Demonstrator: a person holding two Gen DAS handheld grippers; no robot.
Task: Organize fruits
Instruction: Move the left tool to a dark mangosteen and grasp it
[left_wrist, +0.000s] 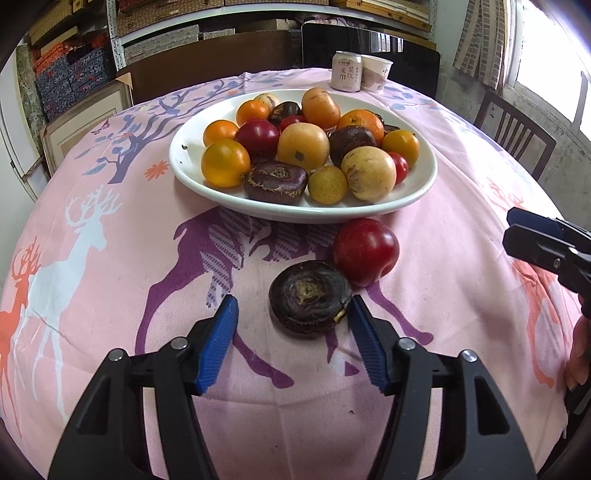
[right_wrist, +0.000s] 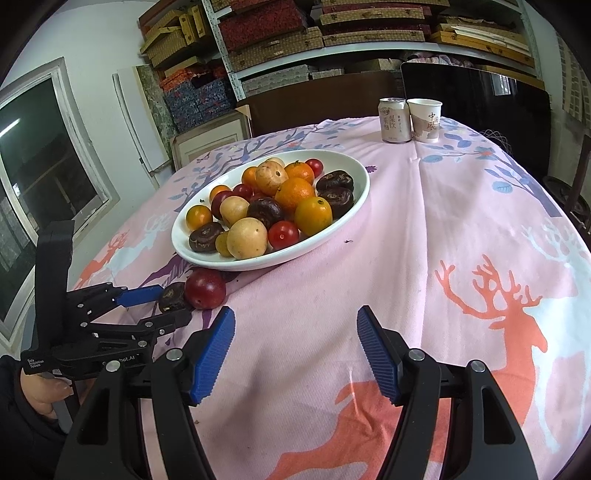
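A white oval plate (left_wrist: 303, 214) (right_wrist: 258, 264) holds several fruits: oranges, yellow and red ones, and dark water chestnuts. In front of it on the pink cloth lie a red plum (left_wrist: 364, 251) (right_wrist: 205, 288) and a dark water chestnut (left_wrist: 310, 297) (right_wrist: 171, 297), side by side. My left gripper (left_wrist: 292, 308) (right_wrist: 175, 302) stands open around the chestnut. Its right pad is close to the chestnut's edge and its left pad is clearly apart from it. My right gripper (right_wrist: 295, 325) (left_wrist: 535, 240) hangs open over bare cloth to the right, with nothing between its fingers.
A drink can (left_wrist: 345, 72) (right_wrist: 394, 120) and a paper cup (left_wrist: 376, 74) (right_wrist: 425, 120) stand at the table's far edge. A wooden chair (left_wrist: 513, 129) is at the far right. Shelves of boxes fill the back wall. A hand (right_wrist: 44, 395) holds the left gripper.
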